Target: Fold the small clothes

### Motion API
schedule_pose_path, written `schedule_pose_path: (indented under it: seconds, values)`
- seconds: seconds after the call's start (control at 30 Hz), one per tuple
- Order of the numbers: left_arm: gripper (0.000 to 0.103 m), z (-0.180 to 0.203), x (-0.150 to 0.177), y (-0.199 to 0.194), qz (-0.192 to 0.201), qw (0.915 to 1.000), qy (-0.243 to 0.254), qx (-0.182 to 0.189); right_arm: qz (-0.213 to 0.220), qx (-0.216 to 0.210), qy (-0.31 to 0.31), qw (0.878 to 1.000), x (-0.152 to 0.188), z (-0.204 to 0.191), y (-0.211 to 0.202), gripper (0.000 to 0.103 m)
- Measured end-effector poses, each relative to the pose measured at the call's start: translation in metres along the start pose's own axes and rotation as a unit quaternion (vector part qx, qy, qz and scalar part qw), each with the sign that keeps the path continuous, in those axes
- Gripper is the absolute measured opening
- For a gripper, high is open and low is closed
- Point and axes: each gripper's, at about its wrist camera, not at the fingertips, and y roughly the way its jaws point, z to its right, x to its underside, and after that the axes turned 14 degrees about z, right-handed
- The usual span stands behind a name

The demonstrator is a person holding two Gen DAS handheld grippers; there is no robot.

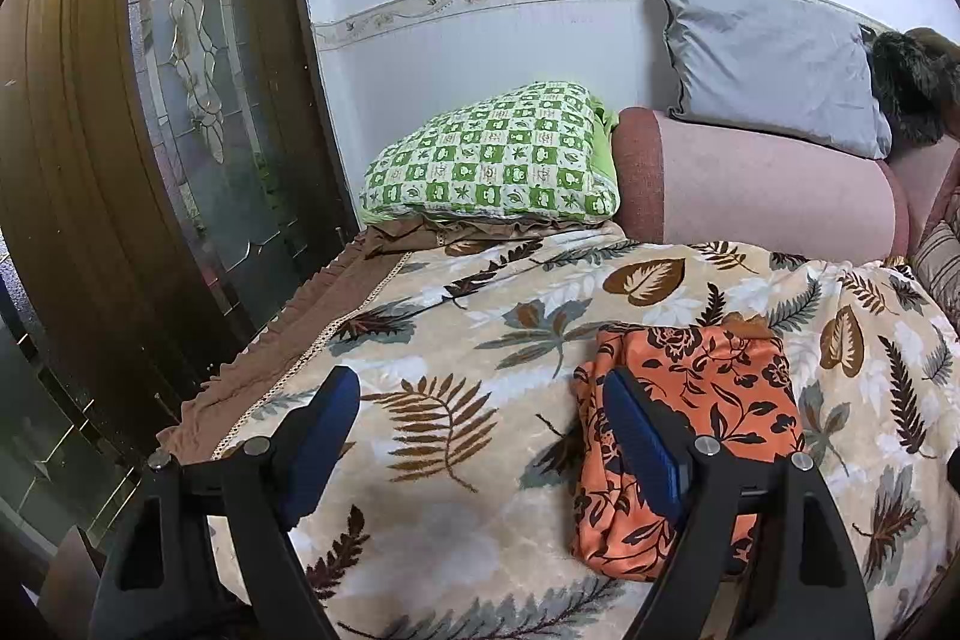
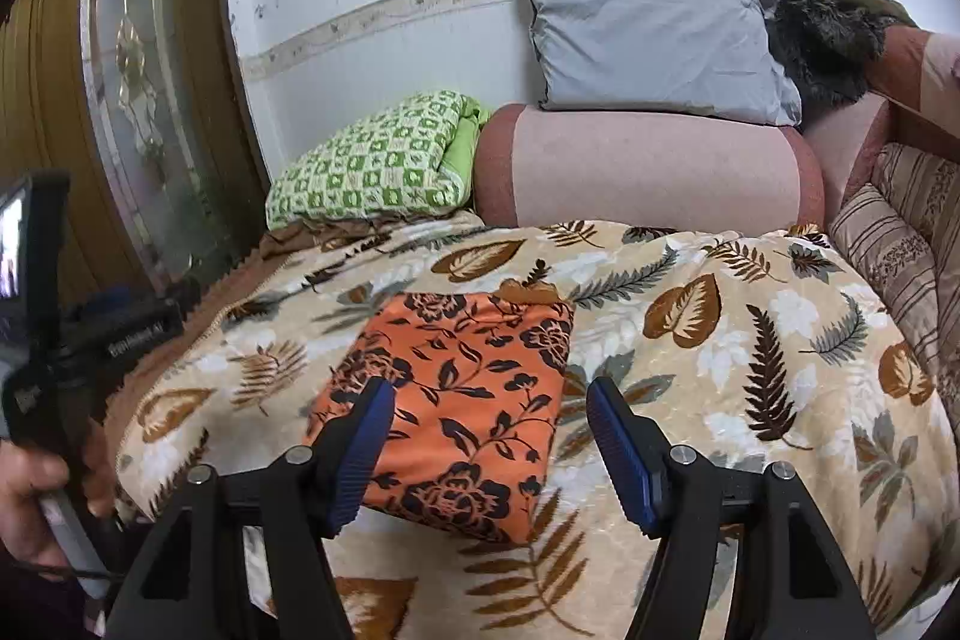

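Both grippers gape, holding nothing — left gripper (image 1: 480,436) and right gripper (image 2: 489,445) hover above the leaf-print blanket (image 2: 750,340). Folded orange floral cloth (image 2: 456,400) lies flat mid-blanket, in front of the pink bolster (image 2: 648,166).

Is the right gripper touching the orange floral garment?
Cannot tell. In the right wrist view the open right gripper straddles the garment's edge; its left finger overlaps the cloth, but no gap or contact shows plainly.
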Motion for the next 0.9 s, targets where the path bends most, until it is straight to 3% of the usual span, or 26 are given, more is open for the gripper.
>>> schedule_pose_path:
  seconds: [0.9]
  values:
    - [0.084,-0.022,-0.001,-0.047,0.020,0.9997,-0.007,0.013,0.021,-0.014,-0.021,0.999,-0.008,-0.040,-0.049,0.070]
